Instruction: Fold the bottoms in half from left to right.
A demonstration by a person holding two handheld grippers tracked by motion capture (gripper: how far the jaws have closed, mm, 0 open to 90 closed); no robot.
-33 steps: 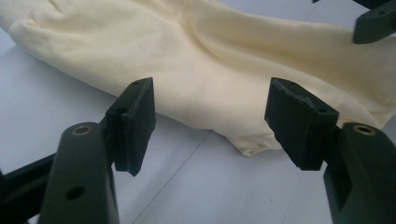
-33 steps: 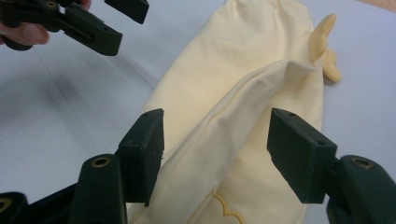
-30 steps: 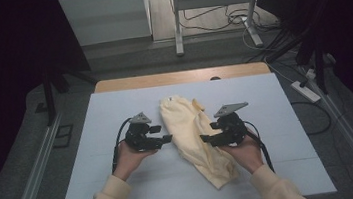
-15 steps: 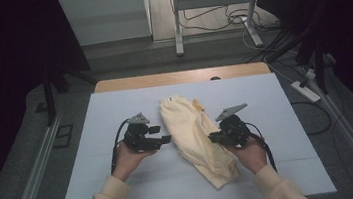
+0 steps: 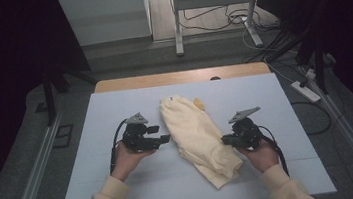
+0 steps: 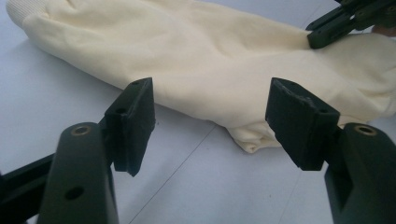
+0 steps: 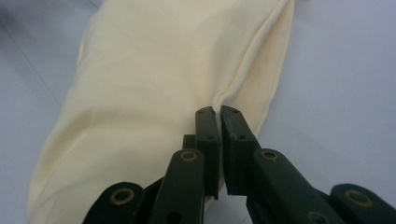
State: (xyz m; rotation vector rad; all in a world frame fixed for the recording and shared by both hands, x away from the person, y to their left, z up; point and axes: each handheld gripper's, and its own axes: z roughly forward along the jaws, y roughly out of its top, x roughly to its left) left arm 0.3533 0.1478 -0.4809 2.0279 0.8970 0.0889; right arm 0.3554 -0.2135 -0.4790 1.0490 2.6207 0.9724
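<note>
— Cloth [image 5: 199, 137], cream-coloured and bunched into a long roll, is lying slantwise across the middle of the white bench [image 5: 124, 186]. Where are the claws sitting against it?

— The left claw [image 5: 165, 138] is resting just beside the cloth's left edge, about halfway along its length, held in the person's left hand [image 5: 130, 160]. The right claw [image 5: 225, 140] is meeting the cloth's opposite edge, a little nearer the person.

— Is the left one gripping anything?

— No. In the left gripper view its jaws are standing wide apart, with the cloth [image 6: 210, 70] lying just beyond them and bare bench showing between them. The right claw [image 6: 327, 30] is showing past the cloth's far side there, pressing on the fabric.

— And the right one?

— In the right gripper view the right claw [image 7: 219, 114] is squeezed nearly closed, its jaws pinching a raised fold along the cloth's [image 7: 154, 93] edge. The fabric is puckering up right at the tips.

— Anything else lying near the cloth?

— A small yellowish bit [image 5: 199, 104] is peeking out at the cloth's far end, too small to make out.
</note>
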